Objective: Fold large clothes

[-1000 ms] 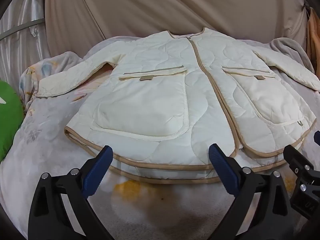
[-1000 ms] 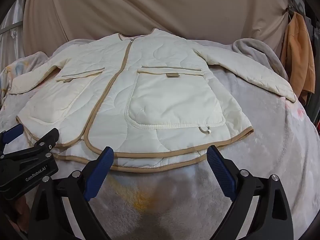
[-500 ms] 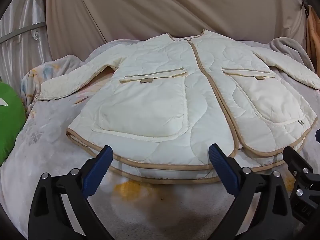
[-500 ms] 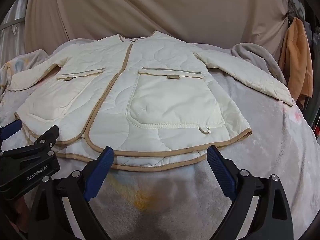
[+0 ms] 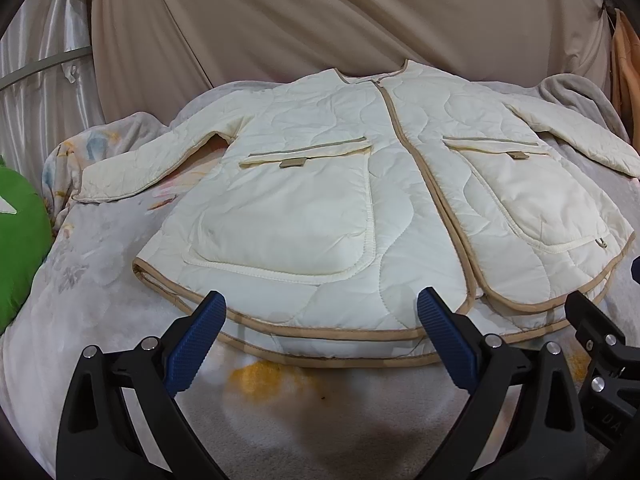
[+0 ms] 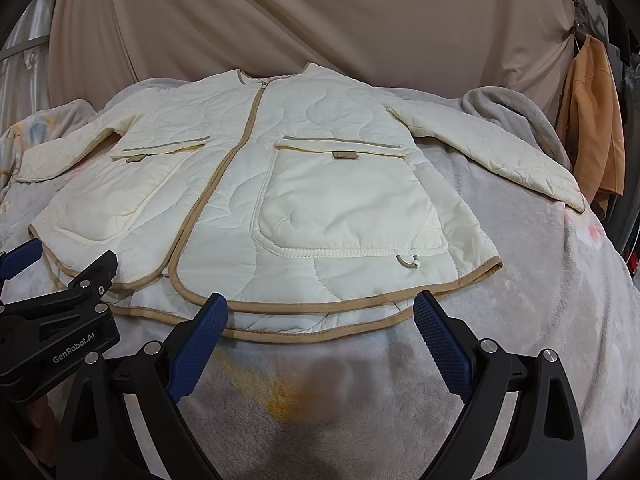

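- I see the cream quilted jacket (image 5: 360,184) lying flat, front up, on a bed under a pale grey blanket (image 5: 100,264). Its collar is at the far side and its hem faces me.
- My left tool (image 5: 322,340) is spread wide and holds nothing. Its blue pads (image 5: 196,342) hang over the near, tan-bound hem (image 5: 320,338), on the jacket's left half.
- My right tool (image 6: 320,338) is spread wide and empty too. It sits over the hem (image 6: 304,308) of the jacket's right half, and the left tool shows at the left edge of its view.
- The hem runs as two tan edges, one just behind the other, curving away to both sides. The zip line (image 6: 224,160) runs from collar to hem, with a big patch pocket (image 6: 344,204) either side of it.
- The left sleeve (image 5: 148,168) spreads out to the left and its cuff lies on the blanket. The right sleeve (image 6: 492,152) spreads to the right and its cuff lies near the bed's right edge.
- Bare blanket lies between the hem and me, with a yellow stain (image 5: 264,380) on it.
- On the left a green cushion (image 5: 20,240) sits well apart from the jacket. On the right an orange garment (image 6: 596,120) hangs beyond the bed. A beige curtain (image 5: 320,20) closes the far side.
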The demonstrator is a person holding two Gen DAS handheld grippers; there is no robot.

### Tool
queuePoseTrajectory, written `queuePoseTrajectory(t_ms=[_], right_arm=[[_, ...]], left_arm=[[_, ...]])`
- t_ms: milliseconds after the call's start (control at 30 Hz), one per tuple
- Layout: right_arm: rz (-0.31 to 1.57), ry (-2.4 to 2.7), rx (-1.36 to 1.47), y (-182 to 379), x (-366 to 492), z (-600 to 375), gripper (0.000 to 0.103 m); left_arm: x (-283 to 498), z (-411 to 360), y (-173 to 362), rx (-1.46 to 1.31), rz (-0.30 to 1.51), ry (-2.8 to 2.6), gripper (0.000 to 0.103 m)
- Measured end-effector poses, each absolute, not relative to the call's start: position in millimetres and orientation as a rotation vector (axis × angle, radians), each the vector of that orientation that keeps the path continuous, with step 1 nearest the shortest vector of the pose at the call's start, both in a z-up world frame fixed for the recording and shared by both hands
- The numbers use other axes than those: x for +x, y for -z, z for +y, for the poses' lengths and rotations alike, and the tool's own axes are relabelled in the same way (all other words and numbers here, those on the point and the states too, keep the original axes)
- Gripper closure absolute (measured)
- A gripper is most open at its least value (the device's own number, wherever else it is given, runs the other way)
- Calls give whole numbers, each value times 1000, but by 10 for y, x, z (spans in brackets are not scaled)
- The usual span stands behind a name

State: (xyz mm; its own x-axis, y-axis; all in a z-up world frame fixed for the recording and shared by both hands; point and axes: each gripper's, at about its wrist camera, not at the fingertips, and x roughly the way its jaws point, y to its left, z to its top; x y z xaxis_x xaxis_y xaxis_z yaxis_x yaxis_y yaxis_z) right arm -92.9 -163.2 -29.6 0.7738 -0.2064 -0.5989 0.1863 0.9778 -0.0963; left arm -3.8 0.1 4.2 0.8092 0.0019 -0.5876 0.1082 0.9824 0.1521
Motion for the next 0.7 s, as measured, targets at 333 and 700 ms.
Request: queuePoseTrajectory(t_ms=[333,700], right_arm=[[651,214,-33,302,-928,-1626,11],[652,214,-34,304,-926,-1625,11]], left_arm=[[-42,-17,-51,186,624,58,8],[-58,-55,-52,201,618,61,8]])
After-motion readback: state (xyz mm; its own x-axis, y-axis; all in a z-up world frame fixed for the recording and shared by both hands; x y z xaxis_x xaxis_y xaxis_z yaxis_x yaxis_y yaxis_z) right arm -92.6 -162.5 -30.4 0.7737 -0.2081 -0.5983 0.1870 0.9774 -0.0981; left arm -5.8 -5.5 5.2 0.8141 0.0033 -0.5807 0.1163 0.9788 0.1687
